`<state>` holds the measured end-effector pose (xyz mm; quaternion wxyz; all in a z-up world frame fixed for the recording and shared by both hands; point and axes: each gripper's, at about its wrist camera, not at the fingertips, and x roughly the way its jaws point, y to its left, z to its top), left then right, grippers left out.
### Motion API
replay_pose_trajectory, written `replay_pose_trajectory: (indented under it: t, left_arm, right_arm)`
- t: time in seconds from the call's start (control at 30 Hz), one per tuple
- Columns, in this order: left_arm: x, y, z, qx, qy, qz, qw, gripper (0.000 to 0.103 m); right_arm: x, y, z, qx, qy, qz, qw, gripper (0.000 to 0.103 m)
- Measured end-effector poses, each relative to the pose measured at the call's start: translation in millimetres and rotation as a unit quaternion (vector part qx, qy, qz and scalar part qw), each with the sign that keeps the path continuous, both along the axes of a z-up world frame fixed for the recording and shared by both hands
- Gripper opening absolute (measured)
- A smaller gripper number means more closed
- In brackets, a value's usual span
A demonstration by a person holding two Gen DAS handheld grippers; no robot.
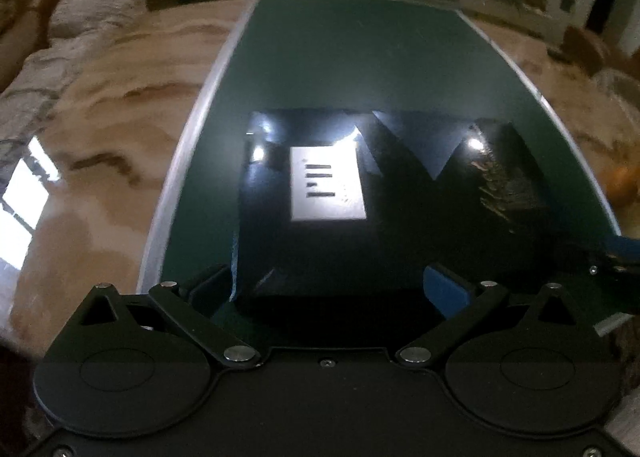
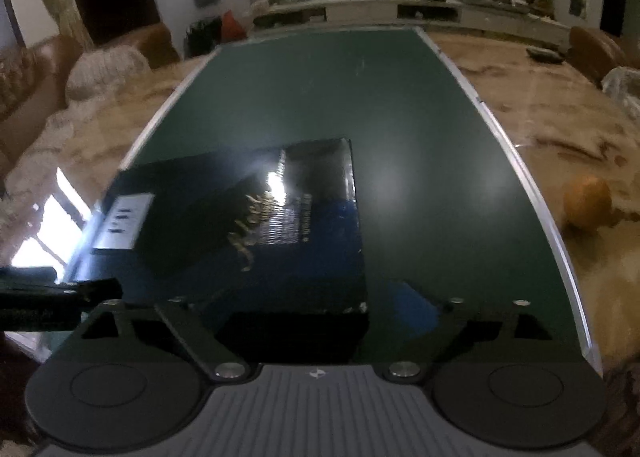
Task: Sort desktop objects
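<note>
A glossy black box [image 1: 360,217] lies on the green mat [image 1: 340,57], bearing a white label [image 1: 328,185] with 4 unreadable dark bars and illegible gold script [image 2: 256,217]. The left gripper [image 1: 336,289] and right gripper [image 2: 308,317] both straddle it, fingers spread apart.

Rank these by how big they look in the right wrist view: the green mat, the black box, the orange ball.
1. green mat, which fills most of the view.
2. black box, though it lies nearest the camera, so its size is flattered.
3. orange ball, clearly the smallest, off the mat on the marble table.
</note>
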<state>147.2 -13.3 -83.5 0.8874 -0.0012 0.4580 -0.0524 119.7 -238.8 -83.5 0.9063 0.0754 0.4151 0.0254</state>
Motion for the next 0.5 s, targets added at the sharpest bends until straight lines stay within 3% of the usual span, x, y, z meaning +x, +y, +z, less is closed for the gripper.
replay_pose_trajectory:
  t: [0.07, 0.33, 0.5]
  left_arm:
    - [-21, 3, 9, 0.01, -0.008, 0.013, 0.9998, 0.103]
    - [-104, 23, 35, -0.009, -0.002, 0.054, 0.9985, 0.103]
    - [-136, 29, 44, 0.001, -0.008, 0.058, 0.9983, 0.103]
  right_arm:
    - [-20, 5, 12, 0.005, -0.006, -0.008, 1.0, 0.103]
    - [-95, 36, 38, -0.026, -0.006, -0.017, 0.999, 0.103]
    - [-135, 52, 52, -0.036, -0.016, -0.019, 0.999, 0.103]
